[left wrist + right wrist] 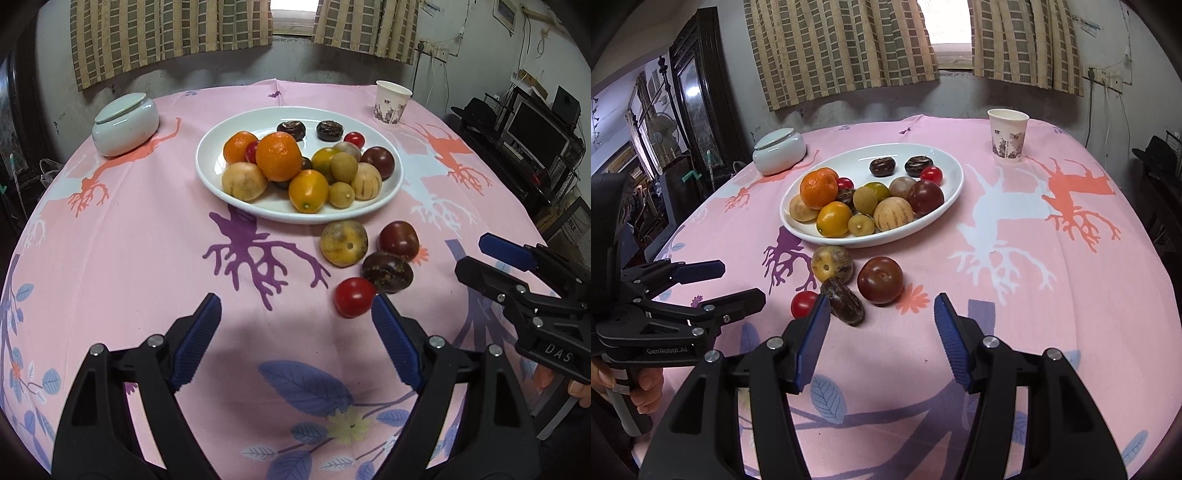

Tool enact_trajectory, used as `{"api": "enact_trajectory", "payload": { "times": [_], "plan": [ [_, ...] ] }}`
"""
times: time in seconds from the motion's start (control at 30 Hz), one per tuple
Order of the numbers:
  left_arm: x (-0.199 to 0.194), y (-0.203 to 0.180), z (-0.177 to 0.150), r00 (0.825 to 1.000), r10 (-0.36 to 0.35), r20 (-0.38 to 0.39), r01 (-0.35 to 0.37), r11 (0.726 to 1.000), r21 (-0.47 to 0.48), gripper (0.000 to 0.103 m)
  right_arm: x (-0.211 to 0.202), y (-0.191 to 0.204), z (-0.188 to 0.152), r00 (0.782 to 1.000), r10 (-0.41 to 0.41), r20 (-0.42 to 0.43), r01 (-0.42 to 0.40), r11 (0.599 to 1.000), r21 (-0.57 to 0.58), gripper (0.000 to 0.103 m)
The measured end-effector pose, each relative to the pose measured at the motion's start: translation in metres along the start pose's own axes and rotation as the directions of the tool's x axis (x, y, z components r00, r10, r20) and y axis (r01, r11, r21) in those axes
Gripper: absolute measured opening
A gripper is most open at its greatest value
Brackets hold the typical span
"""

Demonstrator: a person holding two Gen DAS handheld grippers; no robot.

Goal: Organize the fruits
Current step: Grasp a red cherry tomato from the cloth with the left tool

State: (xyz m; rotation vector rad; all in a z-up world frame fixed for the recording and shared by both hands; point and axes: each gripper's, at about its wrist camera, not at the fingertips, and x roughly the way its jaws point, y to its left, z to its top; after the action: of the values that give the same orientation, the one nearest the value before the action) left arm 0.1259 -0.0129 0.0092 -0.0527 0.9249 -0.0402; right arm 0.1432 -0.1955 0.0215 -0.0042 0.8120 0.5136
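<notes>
On the table [147, 236], under its pink printed cloth, we are looking at a job that seems mostly done. The white plate [210, 147] is already carrying the bulk of the fruit: two oranges, several yellow and tan round fruits, dark tomatoes, small red ones and two dark brown pieces at the far rim.

Four pieces are lying loose on the cloth just in front of the plate, and these are what we are judging to be left. Going down in size, we are seeing the mottled yellow fruit [343, 243] nearest the plate rim, the dark red tomato [399, 240] beside it, the dark brown fruit [387, 271] just below those two, and the small red cherry tomato [354, 297] closest to us.

We are holding the left gripper [295, 332] with its jaws spread wide and empty, the cherry tomato just beside its right finger. The right gripper [881, 332] is likewise gaping and empty, its left finger near the dark brown fruit. Neither is touching any fruit, as far as we can tell.
</notes>
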Motion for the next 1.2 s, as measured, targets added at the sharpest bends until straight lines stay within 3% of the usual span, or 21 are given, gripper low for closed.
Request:
{"api": "enact_trajectory", "payload": {
  "times": [0.43, 0.6, 0.97, 1.03, 1.07, 1.2],
  "plan": [
    [0.023, -0.013, -0.001, 0.998, 0.048, -0.036, -0.048, 0.999, -0.002, 0.085, -0.003, -0.017, -0.001, 0.999, -0.034, 0.01, 0.034, 0.999, 0.043, 0.059],
    [0.035, -0.014, -0.003, 0.996, 0.06, -0.059, -0.06, 0.998, 0.007, 0.085, -0.002, -0.021, -0.001, 0.999, -0.05, 0.001, 0.05, 0.997, 0.057, 0.067],
    [0.047, -0.035, -0.003, 0.998, 0.036, -0.054, -0.033, 0.998, 0.053, 0.085, -0.005, -0.021, 0.0, 0.999, -0.046, 0.002, 0.045, 0.998, 0.052, 0.071],
    [0.051, -0.039, -0.004, 0.998, 0.03, -0.059, -0.026, 0.997, 0.071, 0.077, -0.006, -0.02, 0.0, 0.999, -0.045, 0.005, 0.045, 0.998, 0.051, 0.071],
    [0.054, -0.041, -0.005, 0.997, 0.022, -0.074, -0.016, 0.997, 0.079, 0.066, -0.006, -0.02, 0.0, 0.999, -0.045, 0.006, 0.044, 0.998, 0.052, 0.071],
    [0.052, -0.041, -0.007, 0.998, 0.014, -0.055, -0.009, 0.996, 0.091, 0.053, -0.005, -0.019, 0.0, 0.999, -0.038, 0.001, 0.038, 0.998, 0.049, 0.071]
  ]
}}
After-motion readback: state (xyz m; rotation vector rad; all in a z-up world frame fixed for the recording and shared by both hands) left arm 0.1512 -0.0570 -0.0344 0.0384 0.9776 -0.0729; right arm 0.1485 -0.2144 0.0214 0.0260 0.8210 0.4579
